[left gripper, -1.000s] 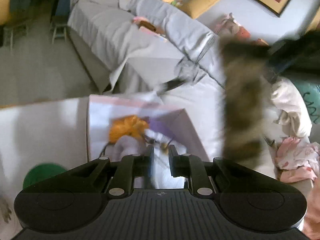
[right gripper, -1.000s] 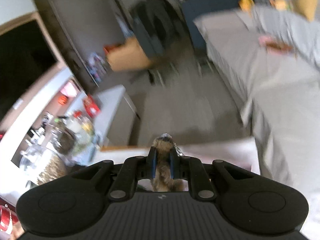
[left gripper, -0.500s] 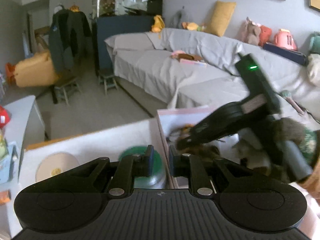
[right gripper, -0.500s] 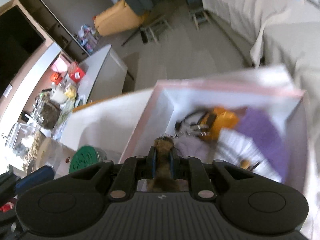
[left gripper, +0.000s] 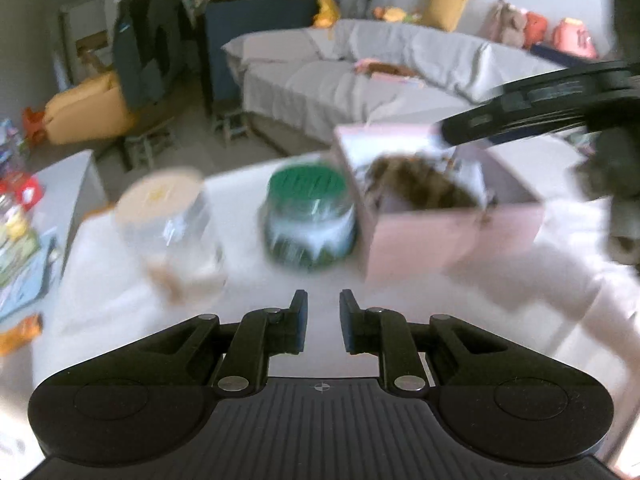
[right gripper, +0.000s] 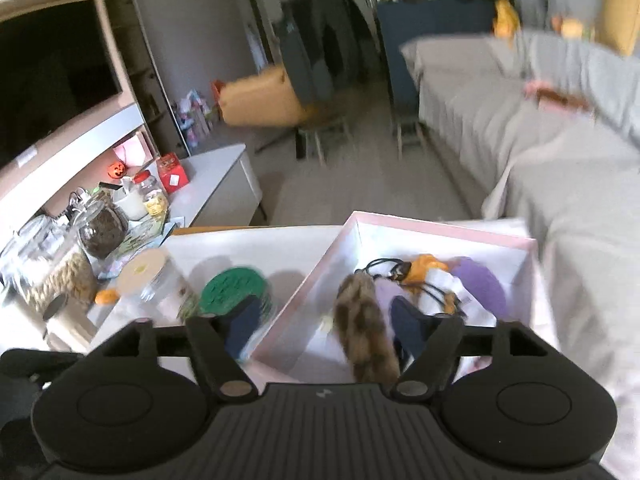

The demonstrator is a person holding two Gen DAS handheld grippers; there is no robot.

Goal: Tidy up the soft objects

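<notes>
A pink box [right gripper: 440,226] stands on the white table and holds a brown furry toy [right gripper: 366,332], an orange toy [right gripper: 426,266], a purple soft thing [right gripper: 482,286] and a white one. My right gripper [right gripper: 324,330] is open wide just above the box's near edge; the furry toy lies loose between its fingers. In the left wrist view the box [left gripper: 448,236] stands ahead to the right with the furry toy [left gripper: 420,184] inside, and the right gripper [left gripper: 560,108] hovers over it. My left gripper [left gripper: 323,318] is narrowly open, empty, low over the table.
A green-lidded jar [left gripper: 310,216] and a glass jar with a beige lid [left gripper: 172,220] stand left of the box. More jars [right gripper: 60,256] sit on a counter at the left. A grey sofa [right gripper: 560,140] lies behind the table.
My right gripper has opened and let the brown furry toy drop into the pink box. My left gripper has pulled back and dropped lower over the table.
</notes>
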